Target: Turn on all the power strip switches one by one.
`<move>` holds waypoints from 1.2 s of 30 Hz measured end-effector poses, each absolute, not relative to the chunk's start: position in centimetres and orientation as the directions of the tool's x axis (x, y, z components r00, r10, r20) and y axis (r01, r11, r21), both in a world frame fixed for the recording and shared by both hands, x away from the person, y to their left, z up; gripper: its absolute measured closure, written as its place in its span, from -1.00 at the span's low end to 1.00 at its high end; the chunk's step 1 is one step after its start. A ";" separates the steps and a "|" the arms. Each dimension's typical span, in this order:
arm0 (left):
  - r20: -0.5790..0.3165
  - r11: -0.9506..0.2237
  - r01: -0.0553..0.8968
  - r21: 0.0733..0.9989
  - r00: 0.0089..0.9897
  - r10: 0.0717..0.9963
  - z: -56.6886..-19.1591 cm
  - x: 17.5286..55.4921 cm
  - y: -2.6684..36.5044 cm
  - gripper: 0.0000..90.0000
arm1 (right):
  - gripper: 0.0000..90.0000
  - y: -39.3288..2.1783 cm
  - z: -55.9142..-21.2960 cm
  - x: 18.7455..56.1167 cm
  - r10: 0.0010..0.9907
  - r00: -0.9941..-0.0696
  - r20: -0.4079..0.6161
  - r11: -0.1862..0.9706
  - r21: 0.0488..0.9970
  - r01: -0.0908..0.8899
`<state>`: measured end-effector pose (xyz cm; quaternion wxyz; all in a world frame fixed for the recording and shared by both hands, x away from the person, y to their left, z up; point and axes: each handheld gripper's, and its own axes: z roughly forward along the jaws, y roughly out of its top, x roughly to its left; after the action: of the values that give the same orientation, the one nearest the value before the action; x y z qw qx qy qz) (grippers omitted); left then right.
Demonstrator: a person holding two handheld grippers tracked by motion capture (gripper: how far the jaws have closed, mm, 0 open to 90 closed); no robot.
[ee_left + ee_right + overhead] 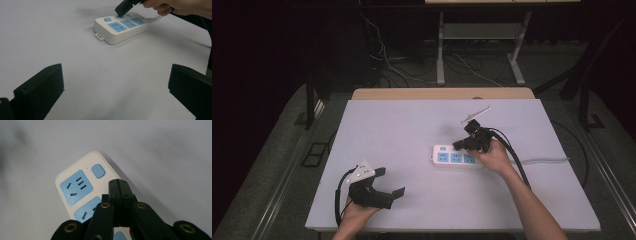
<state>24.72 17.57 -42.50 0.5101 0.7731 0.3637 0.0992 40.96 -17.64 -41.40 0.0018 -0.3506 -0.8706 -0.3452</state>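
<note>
Pale desk (412, 125): power strip (456, 157), centre frame, rigid, light, slippery; grasp long sides. Right gripper (118, 185) jaws pressed together on switch row; left gripper (391, 182) jaws spread, empty.

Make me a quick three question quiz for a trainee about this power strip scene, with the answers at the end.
1. True or false: the right gripper has its jaws pressed together with nothing between them.
2. Multiple choice: the tip of the right gripper is over which part of the power strip? A) a small blue button along its edge, B) the white cable, C) the hanging tab on its end.
3. In a few words: how do the left gripper jaws stand, and what is between them?

Key
1. True.
2. A, though actual contact cannot be told.
3. Wide apart, with only bare table between them, well short of the strip.
</note>
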 end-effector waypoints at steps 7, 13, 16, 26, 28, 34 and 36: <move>-0.217 -0.215 0.461 0.861 0.715 0.664 -42.5 24.7 17.6 -1.00 | 1.00 -17.6 -41.5 40.9 0.609 -0.758 0.231 0.524 0.600 0.604; -0.215 -0.217 0.461 0.861 0.715 0.665 -42.5 24.7 17.5 -1.00 | 1.00 -17.5 -41.5 40.8 0.609 -0.760 0.228 0.528 0.598 0.603; -0.216 -0.216 0.461 0.861 0.715 0.665 -42.5 24.7 17.6 -1.00 | 1.00 -17.5 -41.5 40.9 0.607 -0.762 0.226 0.530 0.598 0.601; -0.213 -0.220 0.460 0.860 0.716 0.664 -42.5 24.7 17.5 -1.00 | 1.00 -17.5 -41.6 40.8 0.607 -0.764 0.219 0.531 0.603 0.595; -0.212 -0.222 0.459 0.860 0.717 0.664 -42.5 24.7 17.5 -1.00 | 1.00 -17.5 -41.6 40.8 0.605 -0.766 0.218 0.534 0.603 0.593; -0.211 -0.225 0.459 0.860 0.719 0.663 -42.5 24.6 17.4 -1.00 | 1.00 -17.4 -41.7 40.8 0.608 -0.764 0.216 0.540 0.593 0.597; -0.212 -0.224 0.460 0.859 0.718 0.663 -42.5 24.6 17.4 -1.00 | 1.00 -17.5 -41.7 40.9 0.606 -0.764 0.222 0.536 0.596 0.598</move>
<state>24.61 17.41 -42.46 0.5072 0.7757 0.3619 0.1002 40.86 -17.46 -41.68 -0.0060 -0.3434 -0.8763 -0.3379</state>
